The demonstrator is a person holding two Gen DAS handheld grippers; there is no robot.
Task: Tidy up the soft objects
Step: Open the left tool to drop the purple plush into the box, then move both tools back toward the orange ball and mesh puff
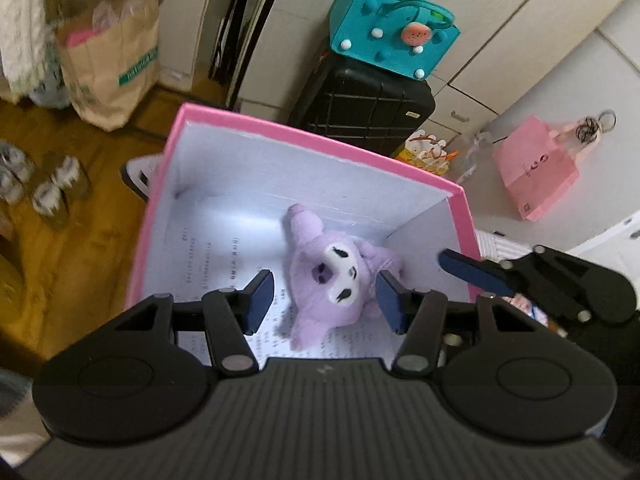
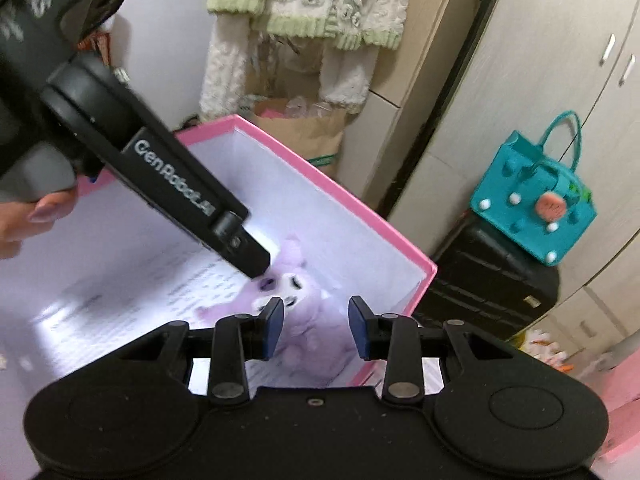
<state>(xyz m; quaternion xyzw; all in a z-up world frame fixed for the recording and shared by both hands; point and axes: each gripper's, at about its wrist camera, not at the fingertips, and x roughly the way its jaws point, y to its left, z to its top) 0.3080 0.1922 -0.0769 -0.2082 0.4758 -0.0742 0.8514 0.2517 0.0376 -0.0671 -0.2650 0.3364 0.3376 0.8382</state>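
The soft lilac plush toy with a white face (image 1: 338, 276) lies on the printed paper at the bottom of the pink-rimmed cardboard box (image 1: 320, 140), while the left gripper (image 1: 326, 300) and the right gripper (image 2: 316, 328) hover above it, both spread and holding nothing.

A small lilac plush toy (image 1: 332, 280) with a white face lies on its back near the frame's centre, on the printed-paper floor of an open pink cardboard box (image 1: 308, 134) with white inner walls.
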